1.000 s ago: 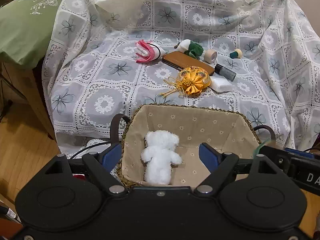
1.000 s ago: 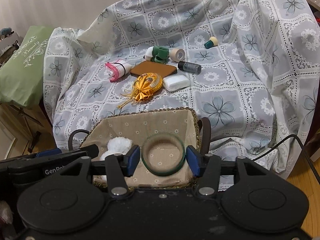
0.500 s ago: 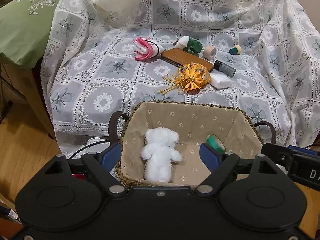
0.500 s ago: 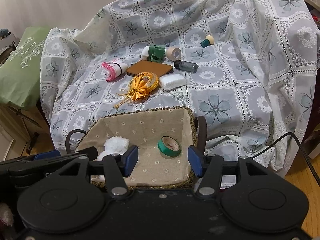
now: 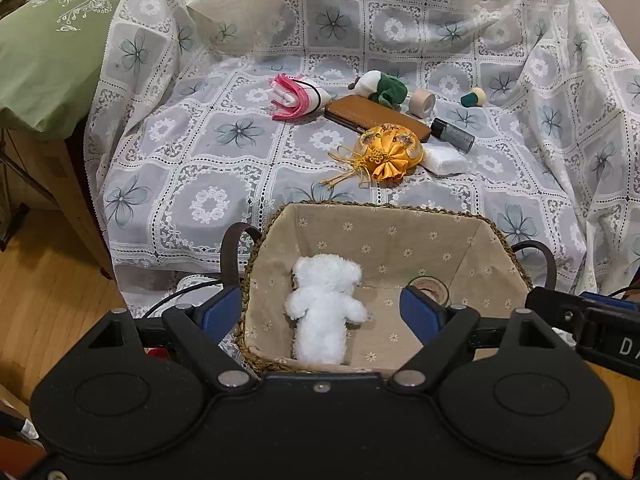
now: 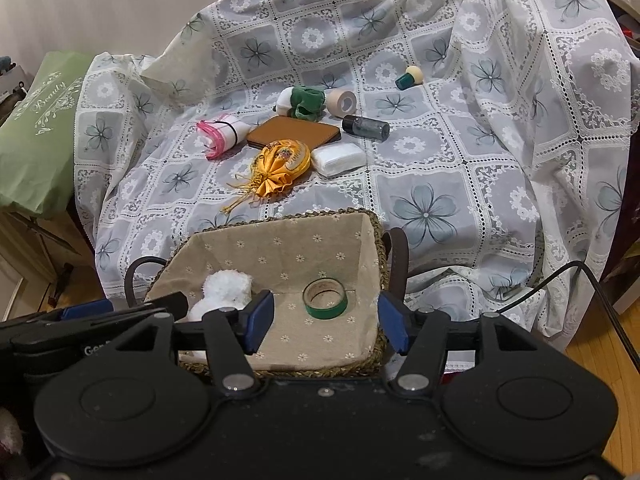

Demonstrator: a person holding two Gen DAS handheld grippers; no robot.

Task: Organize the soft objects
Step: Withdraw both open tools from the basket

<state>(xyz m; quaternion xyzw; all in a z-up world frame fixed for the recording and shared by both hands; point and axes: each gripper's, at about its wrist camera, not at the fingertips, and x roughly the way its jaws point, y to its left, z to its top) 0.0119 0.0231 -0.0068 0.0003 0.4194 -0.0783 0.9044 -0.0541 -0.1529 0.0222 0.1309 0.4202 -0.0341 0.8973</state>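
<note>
- A green cushion with white lettering (image 5: pixel 52 40) fills the upper left of the left wrist view, beside the white lace floral cloth (image 5: pixel 224 136) that is draped across the upper frame.
- On that cloth, from left to right across the upper middle, lie a pink-and-white folded bundle with a black band (image 5: pixel 294 96), a brown flat leather case (image 5: pixel 372 114), a yellow satin drawstring pouch (image 5: pixel 390 152), a white folded pad (image 5: pixel 444 160), a beige tape roll (image 5: pixel 423 101) and a dark glittery bottle (image 5: pixel 454 133).
- The woven basket with beige flowered lining (image 5: pixel 384 236) sits at the centre bottom, in front of the cloth.
- A white fluffy plush bear (image 5: pixel 324 304) lies inside the basket, on its left side.
- The left gripper (image 5: pixel 320 312) hovers over the basket with its fingers wide apart, holding nothing.
- In the right wrist view, a green tape roll (image 6: pixel 325 298) lies flat on the basket floor, right of the bear.
- The right gripper (image 6: pixel 326 322) hangs above that roll; its jaws are opening, and the roll lies below them, free of the pads.
</note>
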